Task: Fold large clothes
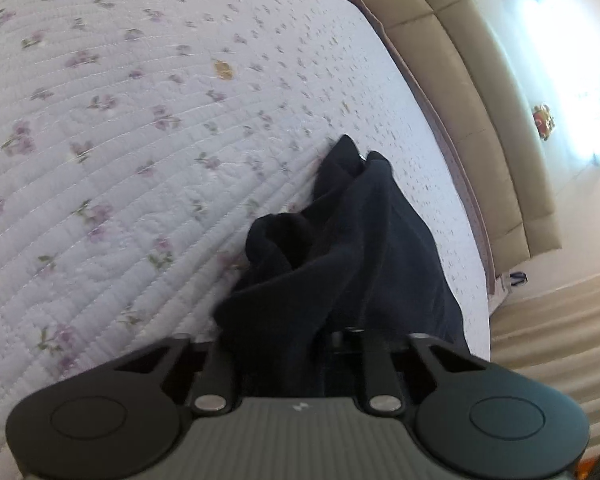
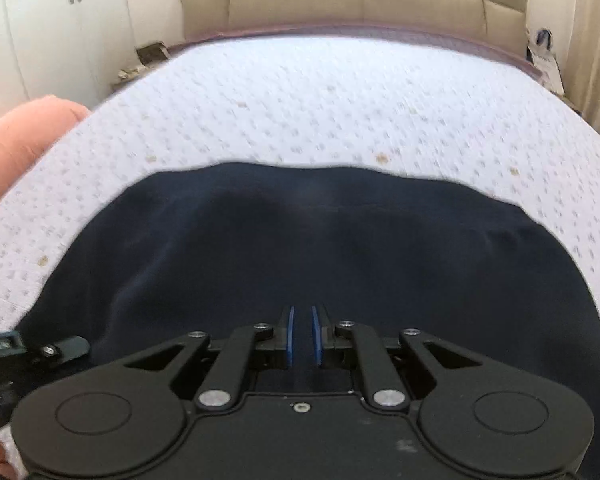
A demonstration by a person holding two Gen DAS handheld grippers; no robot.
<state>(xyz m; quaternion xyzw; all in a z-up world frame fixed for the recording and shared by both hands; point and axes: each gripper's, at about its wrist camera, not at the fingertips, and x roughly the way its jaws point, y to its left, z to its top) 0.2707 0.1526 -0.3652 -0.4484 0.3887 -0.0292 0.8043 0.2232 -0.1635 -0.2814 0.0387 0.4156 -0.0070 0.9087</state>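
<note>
A large dark navy garment (image 2: 300,240) lies spread on the floral quilted bed (image 2: 300,92). In the left wrist view the same garment (image 1: 360,240) hangs bunched from my left gripper (image 1: 300,344), which is shut on its cloth; the fingers are hidden by the fabric. My right gripper (image 2: 303,316) hovers over the near part of the garment, its blue pads (image 2: 291,332) close together with a narrow gap and nothing between them. Part of the left gripper (image 2: 40,350) shows at the lower left of the right wrist view.
A beige padded headboard (image 2: 356,4) runs along the far end of the bed. White wardrobe doors (image 2: 60,20) stand at the left. A pink pillow or cushion (image 2: 24,140) lies at the bed's left edge. Curtains (image 1: 560,340) hang at the right.
</note>
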